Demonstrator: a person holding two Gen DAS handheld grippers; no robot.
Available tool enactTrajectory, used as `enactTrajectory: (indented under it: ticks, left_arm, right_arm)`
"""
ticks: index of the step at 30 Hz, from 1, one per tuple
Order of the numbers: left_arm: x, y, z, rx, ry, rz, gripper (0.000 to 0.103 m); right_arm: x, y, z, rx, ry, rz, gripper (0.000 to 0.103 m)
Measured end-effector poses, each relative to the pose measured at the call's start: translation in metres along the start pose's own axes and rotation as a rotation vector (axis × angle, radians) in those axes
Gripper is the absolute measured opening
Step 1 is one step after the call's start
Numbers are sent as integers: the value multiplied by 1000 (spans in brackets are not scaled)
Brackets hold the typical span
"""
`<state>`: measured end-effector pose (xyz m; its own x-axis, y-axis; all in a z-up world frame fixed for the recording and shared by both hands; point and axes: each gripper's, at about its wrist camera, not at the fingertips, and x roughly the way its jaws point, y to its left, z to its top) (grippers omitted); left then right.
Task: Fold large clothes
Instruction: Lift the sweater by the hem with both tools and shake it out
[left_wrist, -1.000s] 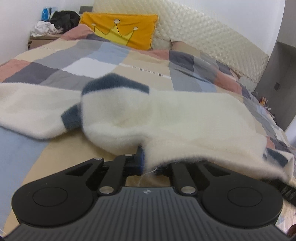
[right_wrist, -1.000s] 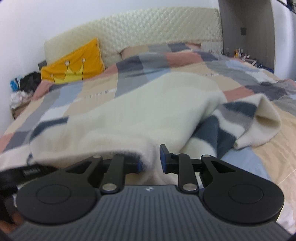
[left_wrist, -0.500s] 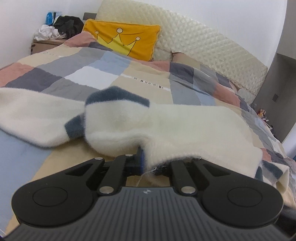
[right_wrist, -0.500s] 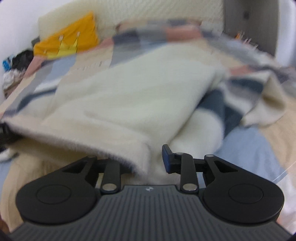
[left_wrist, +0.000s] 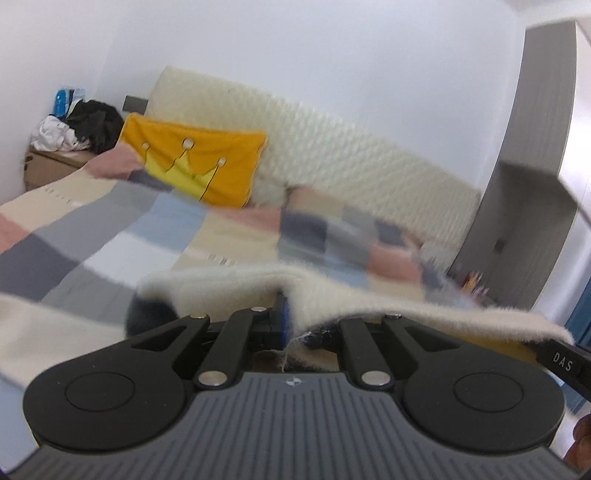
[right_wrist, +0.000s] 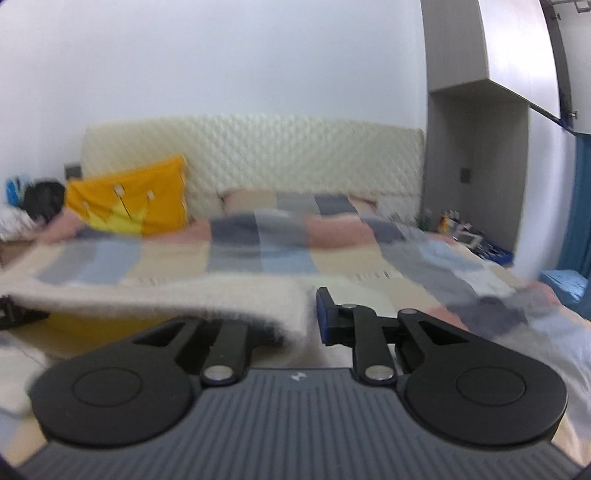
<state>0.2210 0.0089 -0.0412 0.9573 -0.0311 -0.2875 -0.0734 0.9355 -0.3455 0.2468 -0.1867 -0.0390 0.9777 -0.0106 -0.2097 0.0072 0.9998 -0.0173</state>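
A fluffy cream sweater with dark blue patches is lifted off the bed, its hem stretched between both grippers. My left gripper is shut on the hem; the cloth drapes over its right finger. In the right wrist view the same sweater runs off to the left as a raised edge. My right gripper is shut on that hem; its left finger is hidden under the cloth. The other gripper's black tip shows at the right edge of the left view.
A checked quilt covers the bed below. An orange crown pillow leans on the cream padded headboard. A nightstand with piled clothes stands at the far left. A grey wardrobe stands to the right.
Both grippers have lifted and tilted up with the sweater hem. The sweater body has risen off the quilt, and more of the wall and headboard shows.
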Motion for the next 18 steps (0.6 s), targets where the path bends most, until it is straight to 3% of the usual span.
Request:
enactTrajectory:
  ticks: [7,18]
  left_arm:
    - [-44,-44,95,-23,-113,-52,8]
    - [-155,-91,226,13,-291,-105,8]
  right_arm:
    - [-25,-16,99,-33,-113,69,18]
    - [-97,-30,206,30,-224,177,17]
